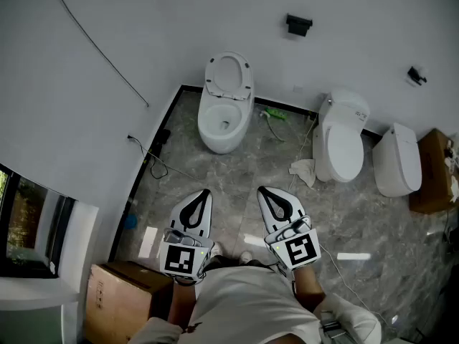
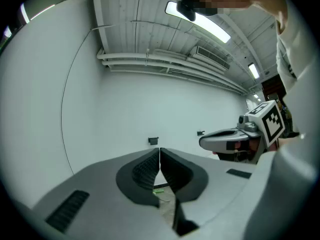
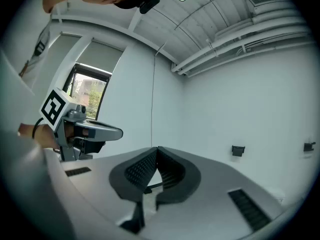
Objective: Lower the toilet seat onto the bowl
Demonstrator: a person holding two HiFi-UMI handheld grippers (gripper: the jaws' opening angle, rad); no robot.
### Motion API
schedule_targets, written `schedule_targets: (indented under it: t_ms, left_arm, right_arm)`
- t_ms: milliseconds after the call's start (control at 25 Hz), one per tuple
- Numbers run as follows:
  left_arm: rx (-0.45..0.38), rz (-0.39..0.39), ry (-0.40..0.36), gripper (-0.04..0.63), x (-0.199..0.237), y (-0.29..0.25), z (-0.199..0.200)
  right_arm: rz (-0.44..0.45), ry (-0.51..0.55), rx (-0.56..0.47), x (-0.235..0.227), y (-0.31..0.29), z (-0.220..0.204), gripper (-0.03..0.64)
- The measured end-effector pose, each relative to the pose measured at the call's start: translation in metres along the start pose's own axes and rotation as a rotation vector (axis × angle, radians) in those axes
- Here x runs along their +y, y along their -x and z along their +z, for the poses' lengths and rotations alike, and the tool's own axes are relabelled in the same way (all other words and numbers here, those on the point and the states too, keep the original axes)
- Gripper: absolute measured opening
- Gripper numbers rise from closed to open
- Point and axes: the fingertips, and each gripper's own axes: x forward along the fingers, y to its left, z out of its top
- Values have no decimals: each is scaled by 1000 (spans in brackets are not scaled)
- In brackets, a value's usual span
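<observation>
A white toilet [image 1: 224,120] stands by the far wall, its bowl open. Its seat [image 1: 229,75] is raised and leans back against the wall. My left gripper [image 1: 206,193] and right gripper [image 1: 262,190] hang side by side near my body, well short of the toilet and pointing toward it. Both are shut with nothing between the jaws. In the left gripper view the jaws [image 2: 159,150] meet in a closed line, and the right gripper [image 2: 235,136] shows off to the right. The right gripper view shows its jaws [image 3: 157,149] closed too, with the left gripper [image 3: 90,131] at its left.
Two more white toilets [image 1: 342,140] [image 1: 396,160] stand to the right with lids down. Cardboard boxes sit at near left [image 1: 125,292] and far right [image 1: 432,172]. A green item [image 1: 275,113], a white rag [image 1: 304,170] and cables [image 1: 154,160] lie on the grey floor.
</observation>
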Motion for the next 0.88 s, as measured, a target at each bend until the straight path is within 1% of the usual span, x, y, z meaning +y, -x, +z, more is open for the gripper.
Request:
schedule_targets:
  t_ms: [160, 280, 440, 560, 680, 880]
  left_arm:
    - [3, 4, 1, 23, -8, 5, 4]
    - [8, 25, -11, 23, -16, 13, 2]
    - [14, 49, -18, 25, -20, 23, 4]
    - [18, 67, -16, 24, -19, 25, 4]
    - [22, 56, -22, 25, -20, 22, 5]
    - [17, 40, -25, 25, -9, 8, 6]
  right_arm:
    - [5, -14, -15, 3, 9, 1, 20]
    - [11, -7, -18, 6, 17, -1, 20]
    - [40, 10, 0, 13, 22, -7, 21]
    - [49, -9, 5, 13, 23, -10, 21]
    - [51, -17, -7, 11, 21, -7, 21]
    - [45, -14, -9, 5, 3, -6, 21]
